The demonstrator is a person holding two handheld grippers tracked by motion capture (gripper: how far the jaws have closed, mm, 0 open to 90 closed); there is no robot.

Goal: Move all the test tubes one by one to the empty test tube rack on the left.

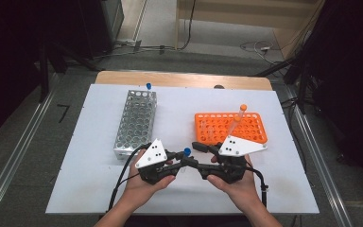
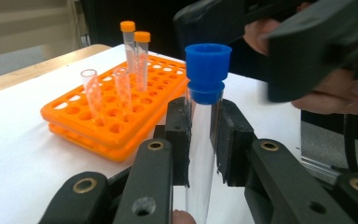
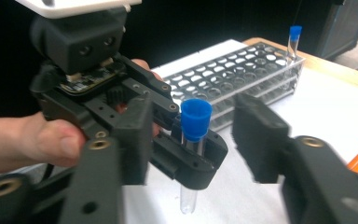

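A clear test tube with a blue cap (image 1: 187, 152) (image 2: 205, 126) (image 3: 195, 121) stands upright between the two hands, above the front of the white table (image 1: 94, 189). My left gripper (image 1: 182, 160) (image 2: 204, 140) is shut on its glass body just below the cap. My right gripper (image 1: 195, 157) (image 3: 196, 137) faces it from the other side. Its jaws stand apart on both sides of the tube, with a gap between each pad and the glass. A hand holds each gripper.
A silver metal tube rack (image 1: 134, 123) (image 3: 242, 74) lies at the left with one blue-capped tube (image 1: 148, 86) (image 3: 294, 39) at its far end. At the right, an orange rack (image 1: 255, 130) (image 2: 98, 126) carries orange-capped tubes (image 2: 142, 60) and uncapped tubes (image 2: 93, 93).
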